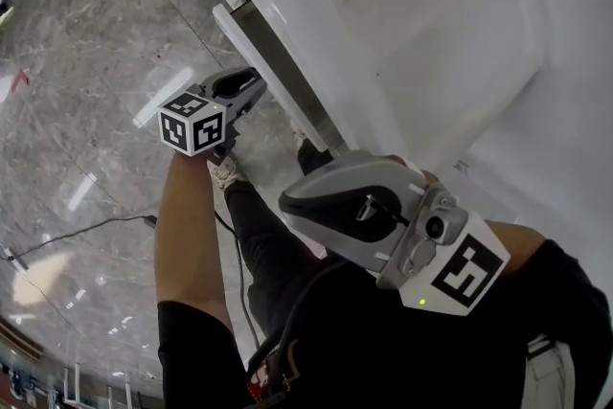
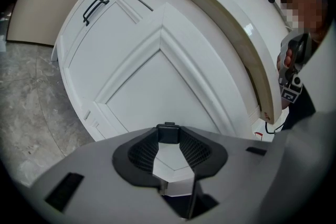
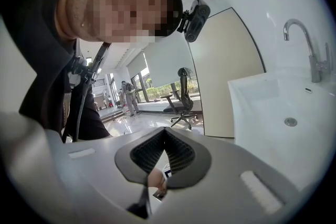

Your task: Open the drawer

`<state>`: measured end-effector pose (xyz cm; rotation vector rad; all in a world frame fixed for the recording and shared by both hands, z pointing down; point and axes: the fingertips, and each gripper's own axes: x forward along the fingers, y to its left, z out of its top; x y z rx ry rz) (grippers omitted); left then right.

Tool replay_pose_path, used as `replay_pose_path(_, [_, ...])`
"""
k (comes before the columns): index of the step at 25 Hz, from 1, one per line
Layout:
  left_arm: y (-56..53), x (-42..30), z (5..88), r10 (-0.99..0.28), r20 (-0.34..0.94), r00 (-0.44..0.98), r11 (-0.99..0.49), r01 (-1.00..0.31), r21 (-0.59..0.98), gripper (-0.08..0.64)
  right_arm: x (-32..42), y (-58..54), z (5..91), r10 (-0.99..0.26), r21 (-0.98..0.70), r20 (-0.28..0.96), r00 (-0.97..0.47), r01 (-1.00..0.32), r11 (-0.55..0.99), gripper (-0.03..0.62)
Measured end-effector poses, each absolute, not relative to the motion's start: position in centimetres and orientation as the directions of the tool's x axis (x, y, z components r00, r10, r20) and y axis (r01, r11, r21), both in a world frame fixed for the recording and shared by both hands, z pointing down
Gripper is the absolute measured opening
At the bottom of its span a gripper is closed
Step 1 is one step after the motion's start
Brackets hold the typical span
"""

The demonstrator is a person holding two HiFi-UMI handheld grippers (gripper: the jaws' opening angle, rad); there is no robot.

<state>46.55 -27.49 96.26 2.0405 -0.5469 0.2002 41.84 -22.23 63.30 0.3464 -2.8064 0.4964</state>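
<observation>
Left gripper, jaws apart and empty, faces the white drawer front; right gripper narrower, empty.

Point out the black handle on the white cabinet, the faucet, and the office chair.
black handle (image 2: 92, 6): left gripper view, middle of its bar.
faucet (image 3: 314, 63): right gripper view, on its upright stem.
office chair (image 3: 184, 91): right gripper view, on its backrest.

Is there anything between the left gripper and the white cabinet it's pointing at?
Nothing visible. The left gripper, jaws open and empty, faces the white cabinet front. The black handle, farther up and left in that view, is also unblocked.
</observation>
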Motion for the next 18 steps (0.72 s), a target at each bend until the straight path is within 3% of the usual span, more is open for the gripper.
replay_pose_path(18, [-22.6, 40.0, 96.1, -0.325, 0.362, 0.874, -0.398, -0.474, 0.785, 0.124, 37.5, -21.0, 62.8, -0.193, -0.214, 0.315, -0.929, -0.268, 0.939, -0.002])
